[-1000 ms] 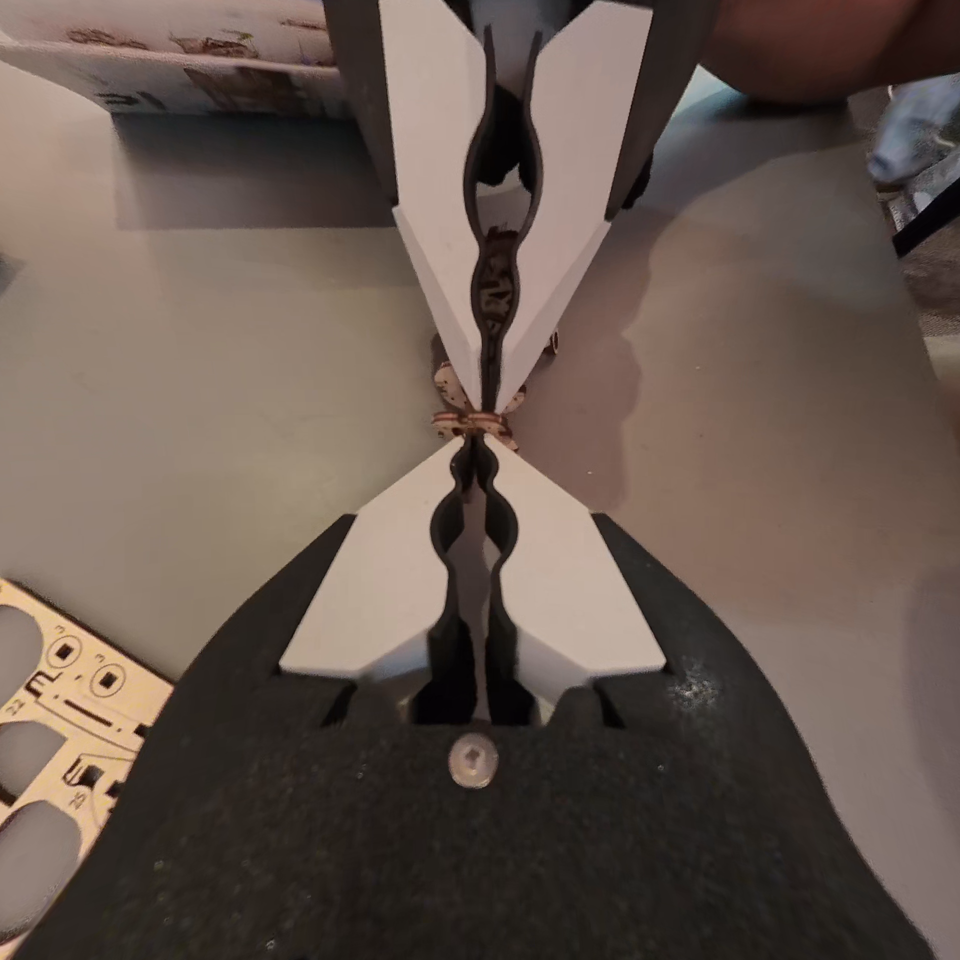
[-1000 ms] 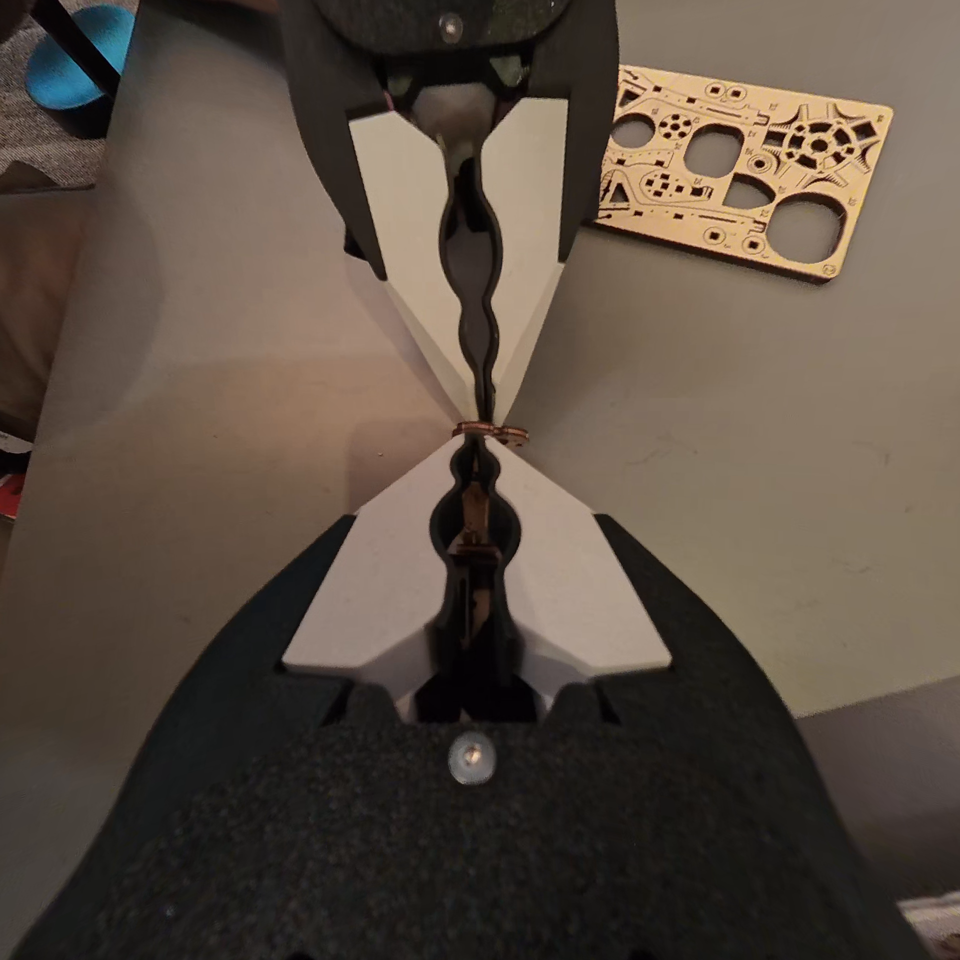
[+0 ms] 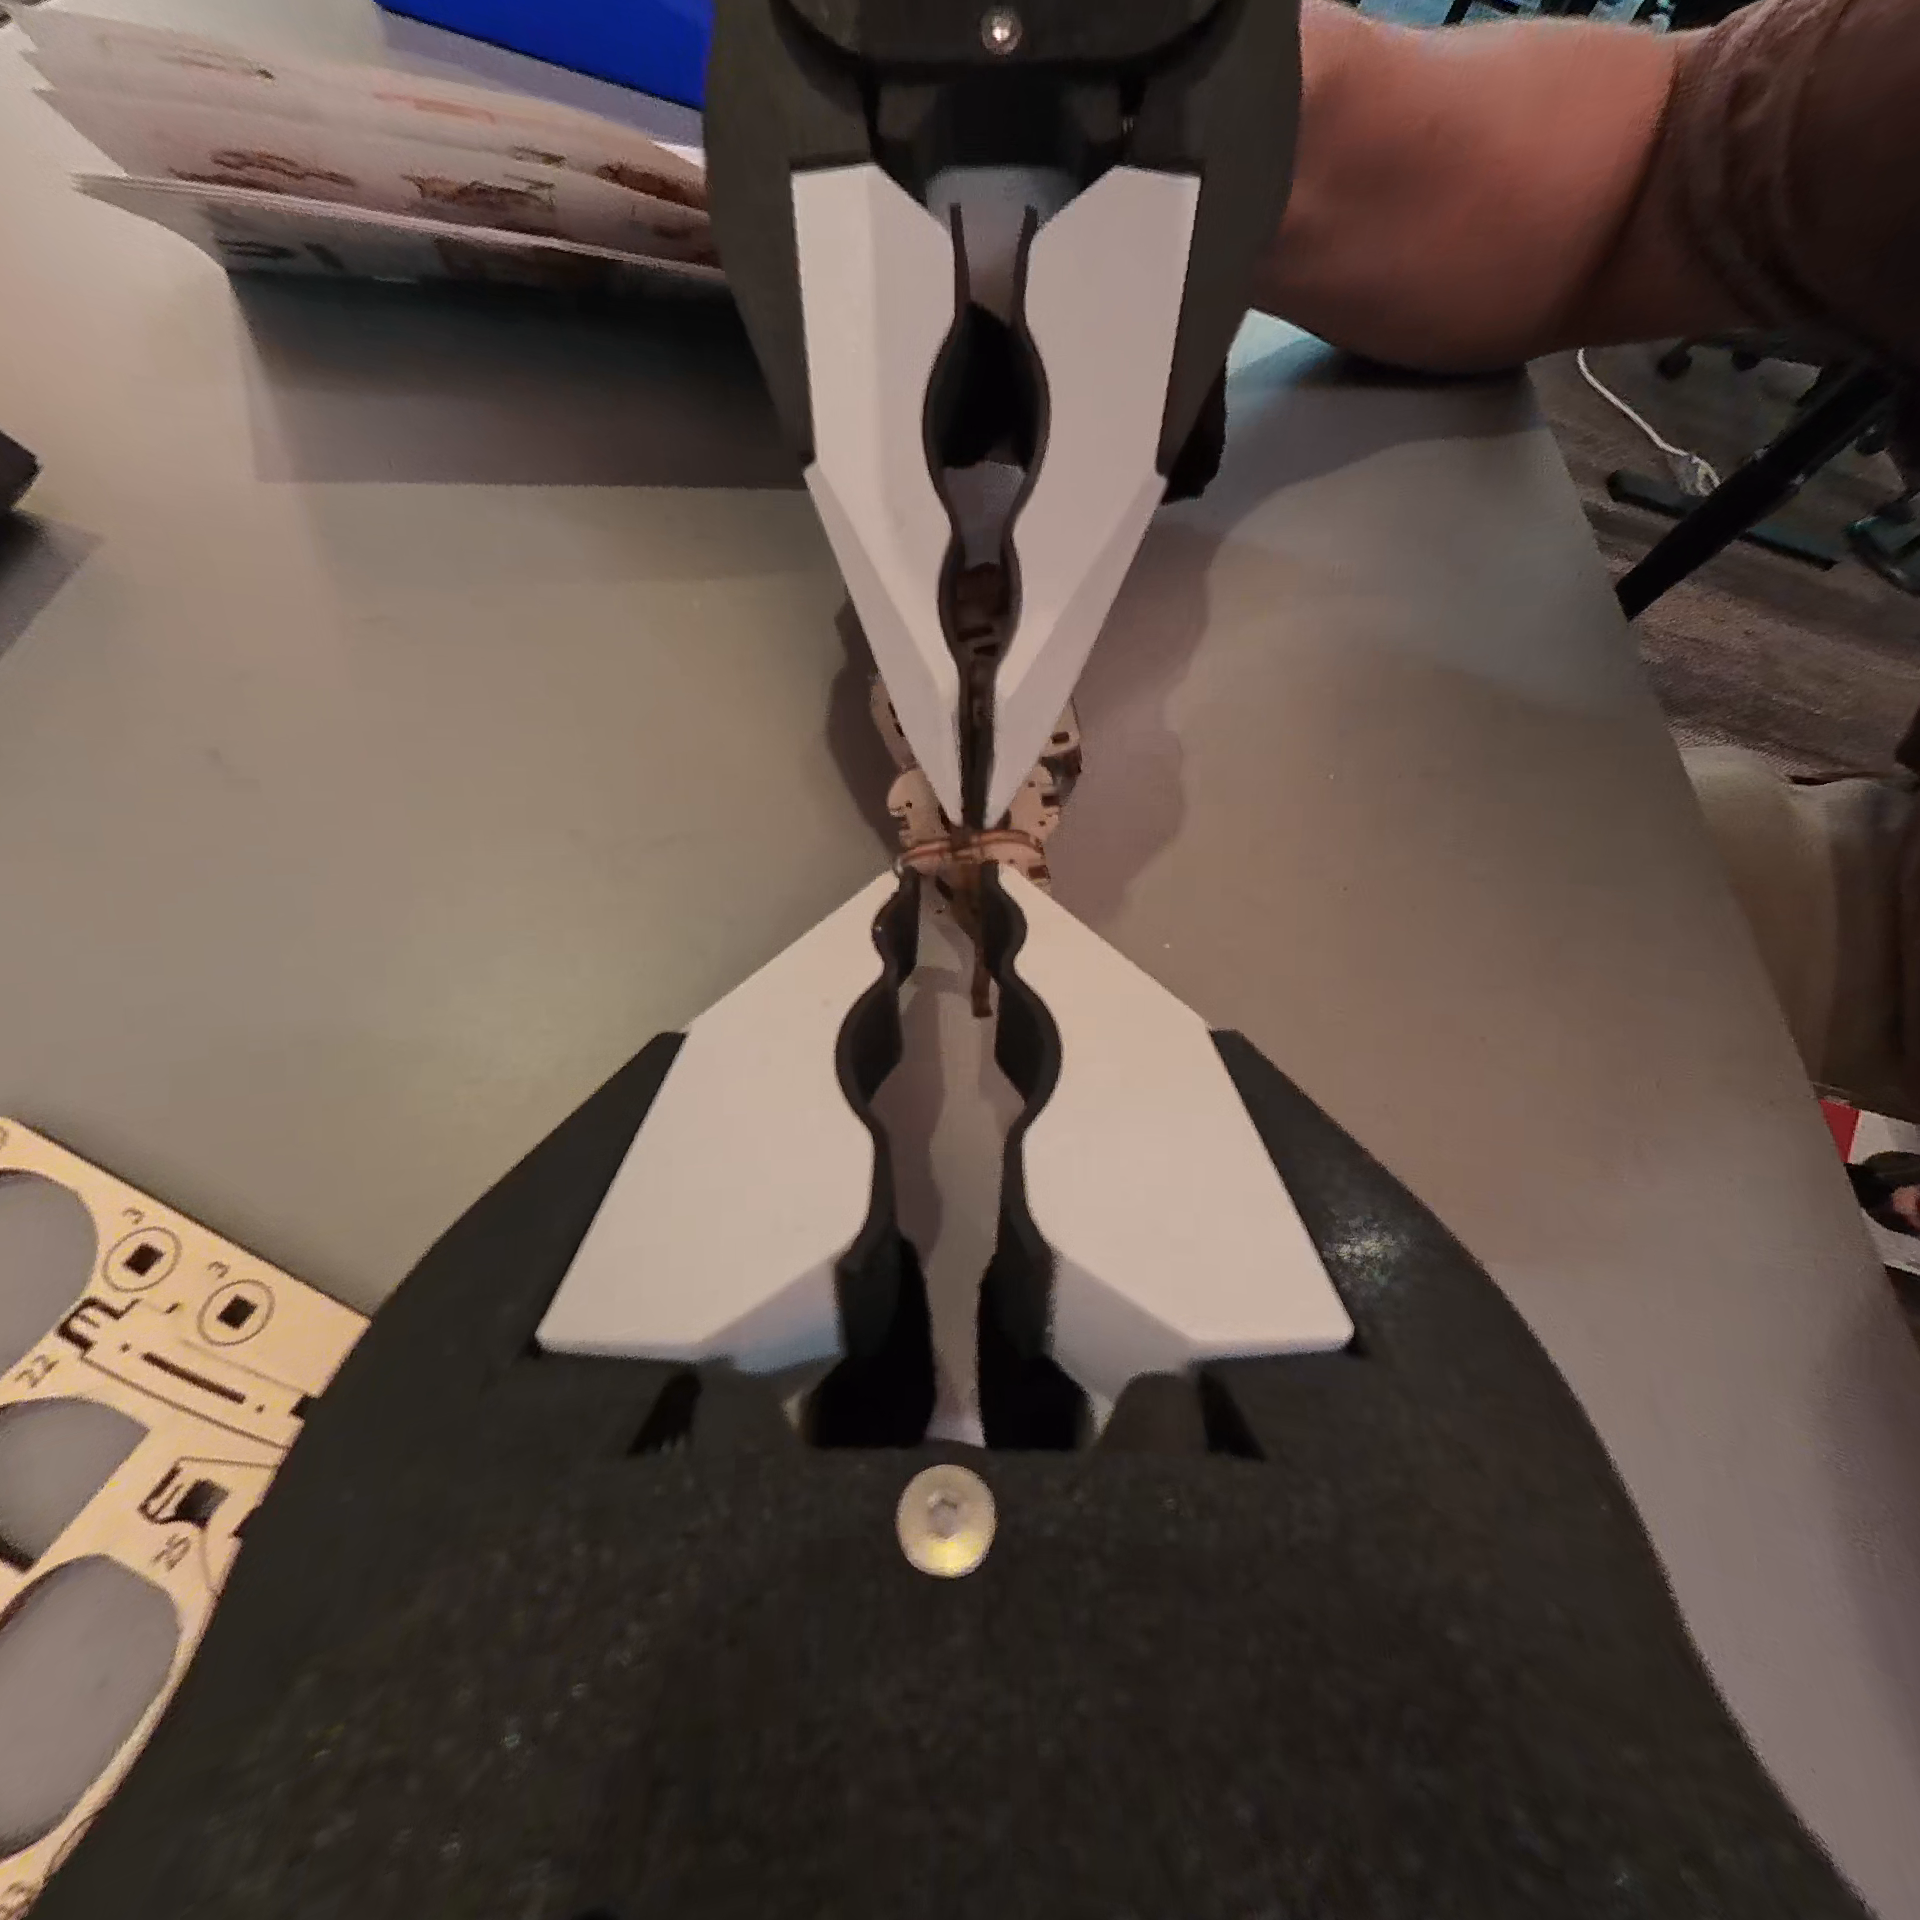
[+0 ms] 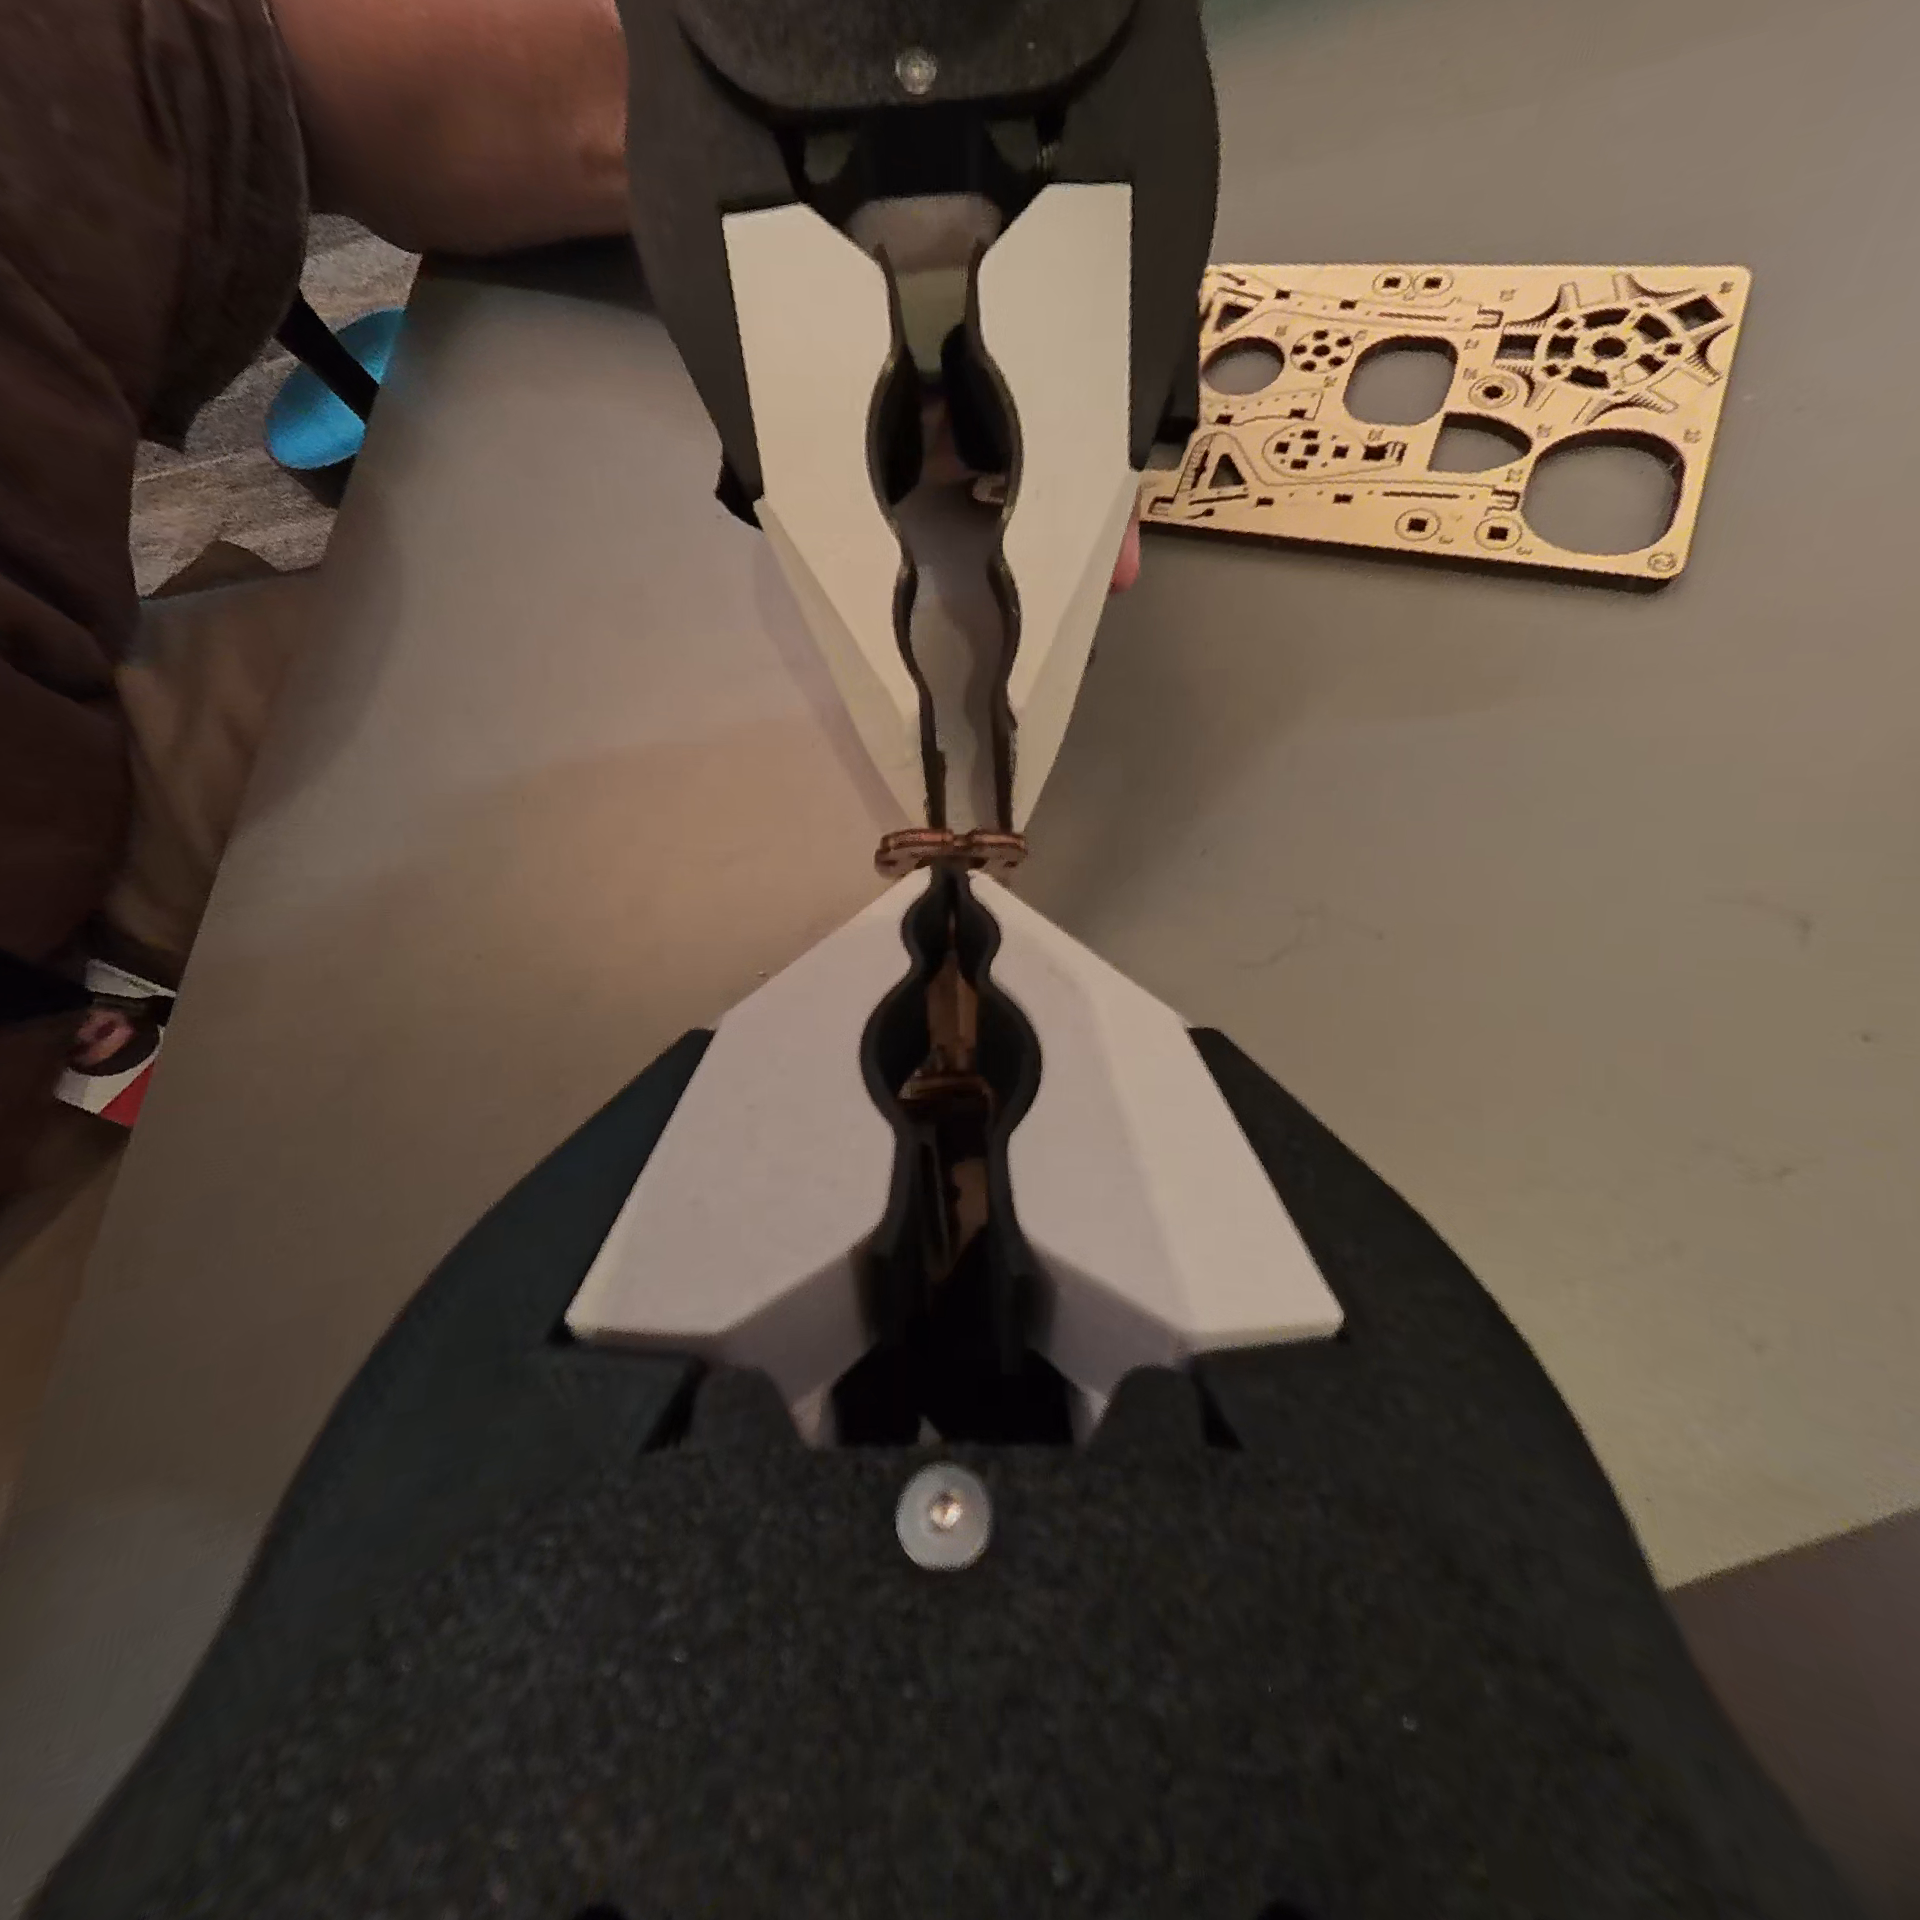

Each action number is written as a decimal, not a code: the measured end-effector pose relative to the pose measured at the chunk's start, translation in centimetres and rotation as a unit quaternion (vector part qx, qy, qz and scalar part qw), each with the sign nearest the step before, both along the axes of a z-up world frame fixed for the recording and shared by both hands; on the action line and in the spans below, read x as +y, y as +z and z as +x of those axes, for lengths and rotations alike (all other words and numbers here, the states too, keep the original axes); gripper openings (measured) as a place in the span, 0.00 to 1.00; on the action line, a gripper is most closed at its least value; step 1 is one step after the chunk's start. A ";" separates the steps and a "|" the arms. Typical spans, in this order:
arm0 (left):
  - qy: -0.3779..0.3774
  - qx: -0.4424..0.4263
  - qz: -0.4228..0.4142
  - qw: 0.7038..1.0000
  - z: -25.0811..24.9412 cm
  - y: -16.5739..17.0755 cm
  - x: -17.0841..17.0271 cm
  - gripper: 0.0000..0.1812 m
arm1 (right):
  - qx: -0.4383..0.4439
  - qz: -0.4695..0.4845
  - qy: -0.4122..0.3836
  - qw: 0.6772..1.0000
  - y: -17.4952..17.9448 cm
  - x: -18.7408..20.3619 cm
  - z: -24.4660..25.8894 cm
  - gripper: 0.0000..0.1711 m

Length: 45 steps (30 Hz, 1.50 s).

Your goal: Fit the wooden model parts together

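My right gripper (image 4: 951,883) is shut on a thin wooden part (image 4: 951,1049) that stands edge-on between its pads. In the left wrist view this gripper (image 3: 971,821) comes in from above, and the pale holed part (image 3: 1049,790) shows beside its tips. A small flat wooden piece (image 4: 951,847) sits crosswise on that part's end, between the two grippers' tips; it also shows in the left wrist view (image 3: 966,857). My left gripper (image 3: 956,894) meets it tip to tip. Its jaws stand slightly apart (image 4: 964,821), with a thin brown strip (image 3: 977,966) in the gap.
Everything hangs a little above a grey table (image 3: 416,727). A laser-cut wooden sheet (image 4: 1455,416) lies beyond the left gripper, and shows in the left wrist view (image 3: 125,1351). An open booklet (image 3: 416,208) lies at the far left. A person's forearms (image 3: 1507,208) hold the grippers. Both grippers' tips are close together, under 4 cm apart.
My left gripper's jaws have parted a little; they were pressed together before. Both grippers have drawn slightly apart along their length while staying tip to tip at the small piece.
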<state>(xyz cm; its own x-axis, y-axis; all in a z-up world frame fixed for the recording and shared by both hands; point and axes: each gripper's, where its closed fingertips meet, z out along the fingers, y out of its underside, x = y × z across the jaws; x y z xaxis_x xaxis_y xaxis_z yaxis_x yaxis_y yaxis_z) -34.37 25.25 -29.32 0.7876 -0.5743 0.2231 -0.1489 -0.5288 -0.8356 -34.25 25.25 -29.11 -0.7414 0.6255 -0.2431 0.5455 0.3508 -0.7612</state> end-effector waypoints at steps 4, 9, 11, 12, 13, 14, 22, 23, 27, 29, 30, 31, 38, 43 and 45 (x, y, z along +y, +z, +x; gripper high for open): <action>0.006 0.018 -0.007 1.000 -0.1 -0.5 0.2 0.03 | -0.014 0.019 -0.006 1.000 -0.3 -0.1 -0.4 0.00; 0.014 0.025 -0.014 0.999 -0.3 -0.9 0.3 0.02 | -0.045 0.029 -0.011 0.998 -0.6 -0.1 -0.6 0.00; 0.019 0.032 -0.021 0.999 -0.4 -1.2 0.4 0.01 | -0.046 0.029 -0.013 0.998 -0.6 -0.1 -0.6 0.00; 0.022 0.036 -0.029 0.999 -0.4 -1.5 0.5 0.01 | -0.045 0.027 -0.010 0.999 -0.6 -0.2 -0.5 0.00; 0.019 0.036 -0.039 0.998 -0.3 -1.7 0.4 0.01 | -0.044 0.028 -0.006 0.999 -0.5 -0.3 -0.5 0.00; 0.017 0.032 -0.045 0.998 -0.3 -1.8 0.4 0.01 | -0.044 0.031 -0.005 0.999 -0.6 -0.3 -0.4 0.00; -0.002 -0.016 -0.037 0.999 0.1 -0.7 0.2 0.00 | -0.019 0.002 0.006 1.000 0.4 -0.2 -0.3 0.00; -0.005 -0.020 -0.024 0.999 0.2 -0.3 0.2 0.00 | -0.016 -0.008 0.008 1.000 0.8 -0.2 -0.3 0.00; -0.002 -0.026 -0.005 1.000 0.2 0.3 0.4 0.00 | -0.011 0.004 -0.002 1.000 1.0 0.4 -0.5 0.00; -0.006 -0.023 0.001 1.000 0.4 0.4 0.4 0.00 | -0.012 0.016 -0.011 1.000 1.0 0.7 -0.6 0.00; -0.006 -0.023 0.005 1.000 0.5 0.5 0.4 0.00 | -0.011 0.026 -0.016 0.999 0.9 0.8 -0.7 0.00; -0.010 -0.024 0.007 1.000 0.5 0.6 0.3 0.00 | -0.009 0.032 -0.018 0.999 0.9 0.9 -0.7 0.00; 0.019 -0.042 0.012 0.999 -0.7 1.1 0.2 0.06 | -0.002 0.037 -0.042 0.998 1.5 1.5 -1.2 0.00; 0.039 -0.040 0.004 0.998 -1.1 0.8 0.0 0.30 | -0.002 0.013 -0.051 0.999 1.6 1.6 -1.5 0.00; 0.051 -0.016 -0.001 0.999 -1.2 0.3 0.5 0.30 | -0.002 0.001 -0.048 0.999 1.8 1.3 -1.5 0.00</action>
